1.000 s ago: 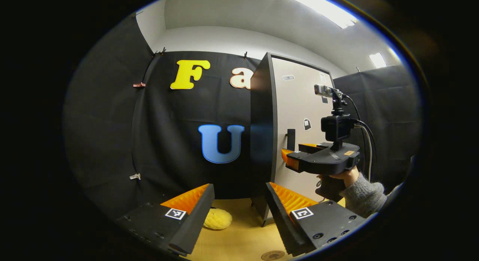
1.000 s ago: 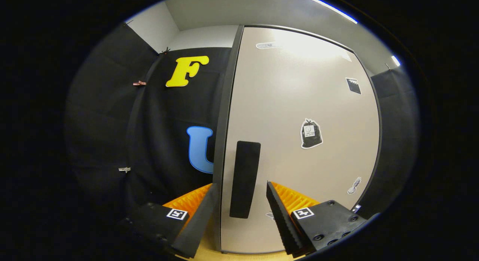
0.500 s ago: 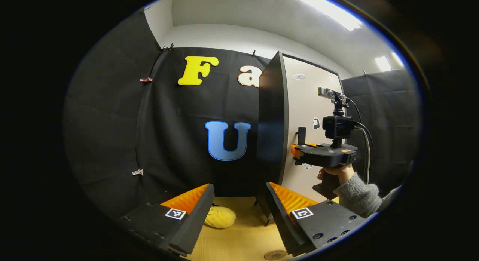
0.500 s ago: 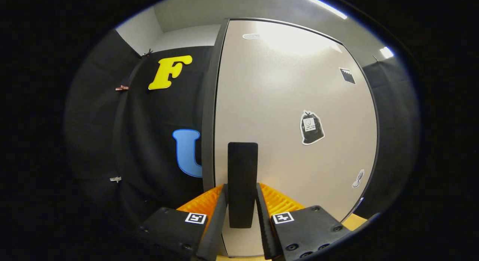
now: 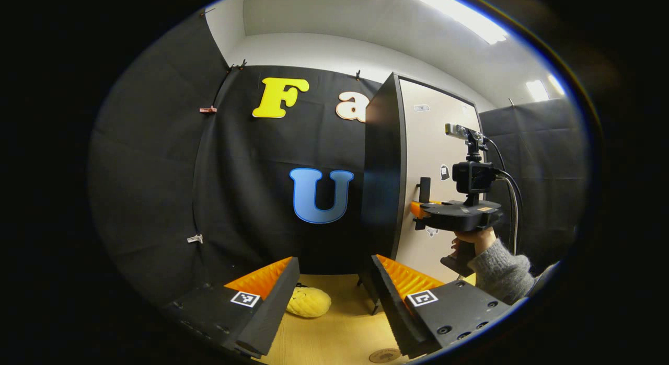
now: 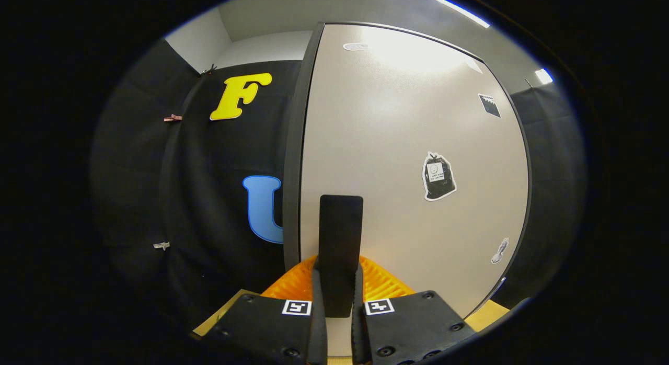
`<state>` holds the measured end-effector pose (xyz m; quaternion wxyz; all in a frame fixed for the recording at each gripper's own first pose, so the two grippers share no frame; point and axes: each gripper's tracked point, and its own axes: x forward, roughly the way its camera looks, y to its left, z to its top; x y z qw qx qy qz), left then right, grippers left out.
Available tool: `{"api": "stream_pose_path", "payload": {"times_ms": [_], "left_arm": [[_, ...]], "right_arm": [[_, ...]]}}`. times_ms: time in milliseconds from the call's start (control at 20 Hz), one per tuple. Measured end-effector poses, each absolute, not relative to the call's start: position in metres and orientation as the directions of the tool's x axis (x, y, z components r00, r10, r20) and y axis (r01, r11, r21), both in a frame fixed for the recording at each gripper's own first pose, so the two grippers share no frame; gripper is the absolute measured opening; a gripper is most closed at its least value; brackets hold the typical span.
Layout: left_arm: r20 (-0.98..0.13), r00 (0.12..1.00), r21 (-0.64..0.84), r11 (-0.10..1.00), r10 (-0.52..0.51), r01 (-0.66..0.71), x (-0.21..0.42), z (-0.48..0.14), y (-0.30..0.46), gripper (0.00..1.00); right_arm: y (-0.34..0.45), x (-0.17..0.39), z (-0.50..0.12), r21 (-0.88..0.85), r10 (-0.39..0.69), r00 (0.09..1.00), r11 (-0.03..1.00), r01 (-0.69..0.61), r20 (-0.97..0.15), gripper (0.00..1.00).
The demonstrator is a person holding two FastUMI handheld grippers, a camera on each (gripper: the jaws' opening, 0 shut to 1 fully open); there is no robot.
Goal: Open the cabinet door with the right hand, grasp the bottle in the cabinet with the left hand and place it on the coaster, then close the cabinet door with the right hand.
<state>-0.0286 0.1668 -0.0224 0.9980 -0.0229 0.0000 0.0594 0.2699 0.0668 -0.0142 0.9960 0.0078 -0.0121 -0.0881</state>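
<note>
- Left gripper view: left claw (image 5: 334,302) stood wide apart, nothing between its fingers, low over the wooden bench (image 5: 339,333).
- Yellow lumpy object (image 5: 308,302) lay on the bench beyond the claw, near the black cloth wall.
- Coaster (image 5: 384,355), a small round disc, sat on the bench at the bottom edge, just under the right-hand finger.
- Cabinet (image 5: 384,177) stood upright on the bench ahead and to the right; its dark side faced the camera, and the pale cabinet door (image 5: 436,145) was seen at a slant.
- Right claw (image 5: 419,210) was at the dark handle (image 5: 424,190) on the door, held by a hand (image 5: 470,242) in a grey knitted sleeve (image 5: 504,271).
- Bottle could not be seen; the door looked flush with the cabinet front.
- Right gripper view: right claw (image 6: 338,297) was narrowed onto the handle (image 6: 339,244), both fingers pressed against its lower part.
- Cabinet door (image 6: 407,145) lay straight ahead, with small stickers (image 6: 438,175) on it.
</note>
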Motion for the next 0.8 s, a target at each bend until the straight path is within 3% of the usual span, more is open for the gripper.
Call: {"api": "stream_pose_path", "payload": {"times_ms": [50,100,800], "left_arm": [[-0.001,0.993,-0.045,0.992,0.116,-0.116,-0.029,-0.022,0.166,0.87],[-0.001,0.994,-0.045,0.993,0.11,-0.11,-0.029,-0.021,0.165,0.87],[0.016,0.999,-0.03,0.999,-0.039,0.039,-0.037,-0.013,0.104,0.87]], "right_arm": [[0.069,0.266,-0.013,0.016,-0.165,0.986,0.986,0.165,0.024,0.17],[0.07,0.26,-0.012,0.01,-0.155,0.988,0.988,0.155,0.02,0.22],[0.044,0.124,-0.001,0.032,-0.086,0.996,0.996,0.087,-0.015,0.22]]}}
